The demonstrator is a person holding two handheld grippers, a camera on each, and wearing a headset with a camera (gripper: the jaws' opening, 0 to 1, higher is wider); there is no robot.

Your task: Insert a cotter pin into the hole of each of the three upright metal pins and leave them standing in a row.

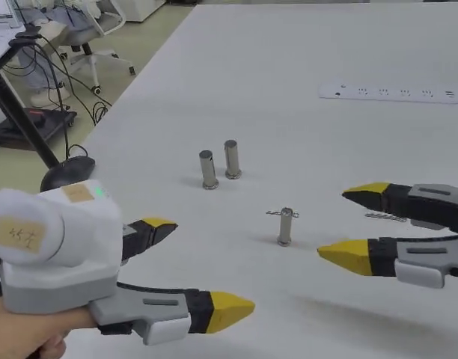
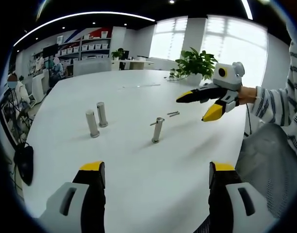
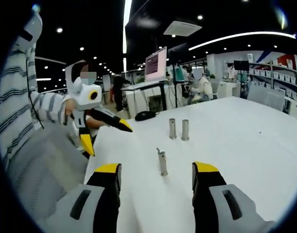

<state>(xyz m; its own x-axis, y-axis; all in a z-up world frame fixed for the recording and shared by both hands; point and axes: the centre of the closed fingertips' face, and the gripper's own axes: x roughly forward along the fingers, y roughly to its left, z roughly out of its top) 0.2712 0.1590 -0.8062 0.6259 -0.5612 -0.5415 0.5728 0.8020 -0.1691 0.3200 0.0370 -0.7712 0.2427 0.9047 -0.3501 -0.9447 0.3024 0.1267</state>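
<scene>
Three upright metal pins stand on the white table [image 1: 289,90]. The nearest pin [image 1: 286,226] has a cotter pin [image 1: 280,214] through its top; it also stands in the middle of the left gripper view [image 2: 157,130] and the right gripper view [image 3: 162,162]. Two bare pins [image 1: 209,170] [image 1: 232,159] stand side by side farther back. Loose cotter pins [image 1: 386,217] lie by the right gripper's upper finger. My left gripper [image 1: 203,265] is open at the lower left, holding nothing. My right gripper [image 1: 347,224] is open at the right, also holding nothing.
A white power strip [image 1: 394,93] lies at the table's far right. A black mouse-like object [image 1: 66,170] sits at the table's left edge. Office chairs and a cabled stand are on the floor to the left. People sit at desks in the background of the right gripper view.
</scene>
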